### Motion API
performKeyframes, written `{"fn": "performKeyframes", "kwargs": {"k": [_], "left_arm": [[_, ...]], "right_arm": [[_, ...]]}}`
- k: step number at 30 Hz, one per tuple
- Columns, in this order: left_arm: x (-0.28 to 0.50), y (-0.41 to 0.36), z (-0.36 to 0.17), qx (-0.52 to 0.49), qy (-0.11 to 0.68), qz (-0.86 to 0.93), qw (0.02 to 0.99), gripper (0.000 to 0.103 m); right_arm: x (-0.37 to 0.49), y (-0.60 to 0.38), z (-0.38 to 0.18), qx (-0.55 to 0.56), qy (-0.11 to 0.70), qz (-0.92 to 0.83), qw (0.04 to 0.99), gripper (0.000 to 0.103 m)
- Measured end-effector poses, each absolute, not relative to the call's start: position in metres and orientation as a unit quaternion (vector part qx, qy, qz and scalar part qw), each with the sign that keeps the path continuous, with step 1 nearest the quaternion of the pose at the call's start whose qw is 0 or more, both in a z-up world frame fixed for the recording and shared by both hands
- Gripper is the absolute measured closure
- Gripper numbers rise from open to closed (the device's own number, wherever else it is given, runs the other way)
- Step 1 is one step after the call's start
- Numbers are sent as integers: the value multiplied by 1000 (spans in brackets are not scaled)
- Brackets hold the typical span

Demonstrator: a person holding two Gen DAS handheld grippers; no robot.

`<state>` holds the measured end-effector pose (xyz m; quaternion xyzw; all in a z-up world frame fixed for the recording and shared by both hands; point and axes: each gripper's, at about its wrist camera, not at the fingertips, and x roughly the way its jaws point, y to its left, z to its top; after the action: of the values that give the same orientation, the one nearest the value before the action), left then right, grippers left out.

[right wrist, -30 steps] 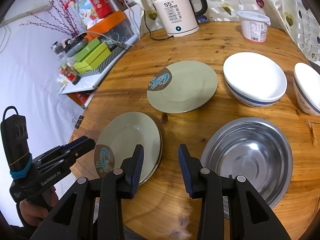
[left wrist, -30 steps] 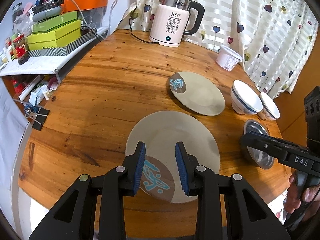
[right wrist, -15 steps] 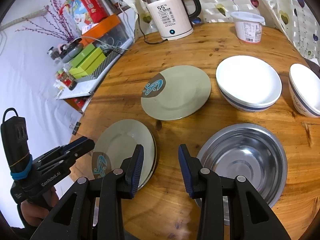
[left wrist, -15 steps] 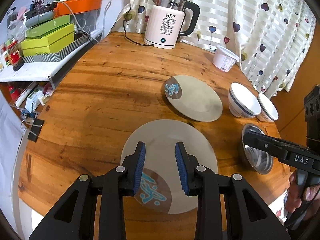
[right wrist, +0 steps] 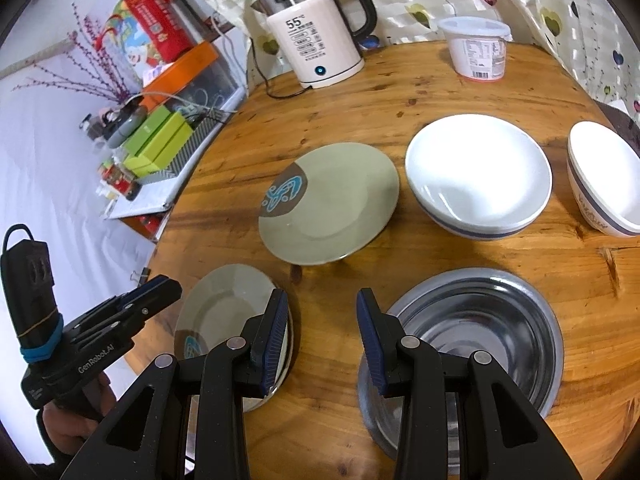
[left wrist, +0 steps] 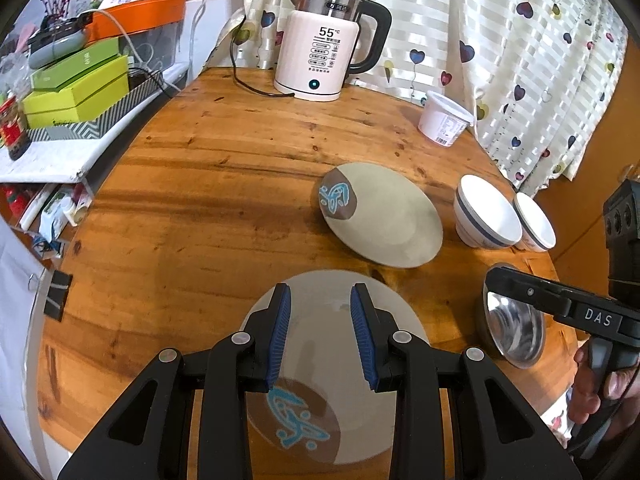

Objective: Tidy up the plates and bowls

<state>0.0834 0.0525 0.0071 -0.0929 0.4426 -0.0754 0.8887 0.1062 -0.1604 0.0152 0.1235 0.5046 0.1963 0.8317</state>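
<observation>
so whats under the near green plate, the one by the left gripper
A second plate's rim peeks out beneath the near green plate on its right edge in the right wrist view. Whether more lie below is covered.

two plates (right wrist: pixel 328 204), three bowls (right wrist: pixel 478 176)

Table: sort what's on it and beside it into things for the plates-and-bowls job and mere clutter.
For the job:
- near plate
- far plate
- steel bowl
- wide white bowl
- small white bowl

Clutter:
- kettle
- tub
- green boxes on the side shelf
- orange box
- binder clip
</observation>
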Motion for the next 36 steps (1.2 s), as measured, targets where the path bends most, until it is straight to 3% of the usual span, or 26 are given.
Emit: {"fn": "performKeyframes", "kwargs": {"k": [12, 17, 36], "left_arm": [[127, 43, 7, -70, 450, -106, 884, 71], [147, 42, 4, -68, 459, -120, 878, 63], [204, 38, -21, -61, 494, -135, 857, 62]], "right_arm": [[132, -163, 8, 151, 511, 183, 826, 67], [143, -162, 2, 161, 516, 172, 823, 63], [175, -161, -19, 173, 541, 134, 812, 62]]}}
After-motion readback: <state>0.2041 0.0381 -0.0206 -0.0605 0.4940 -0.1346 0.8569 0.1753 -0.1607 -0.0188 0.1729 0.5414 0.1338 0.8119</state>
